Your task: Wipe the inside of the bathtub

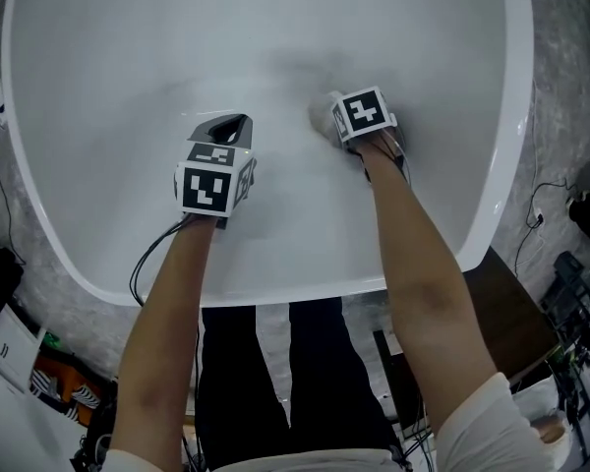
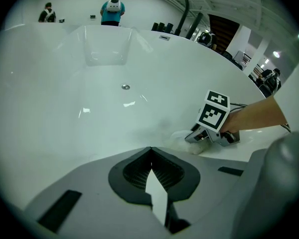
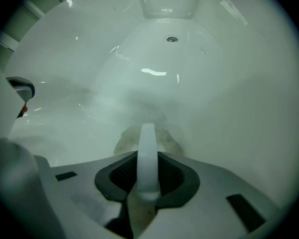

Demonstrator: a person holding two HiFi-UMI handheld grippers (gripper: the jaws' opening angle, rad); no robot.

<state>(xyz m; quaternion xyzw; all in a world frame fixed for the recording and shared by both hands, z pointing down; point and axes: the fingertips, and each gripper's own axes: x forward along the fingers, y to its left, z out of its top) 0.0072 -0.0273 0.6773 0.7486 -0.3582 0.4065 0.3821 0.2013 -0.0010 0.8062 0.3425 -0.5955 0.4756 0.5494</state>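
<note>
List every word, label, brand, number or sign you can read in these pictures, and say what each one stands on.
None can be read.
The left gripper and right gripper carry only black-and-white square marker patterns, not letters or digits.
The bathtub and the cloth in the right gripper's jaws show no print.
</note>
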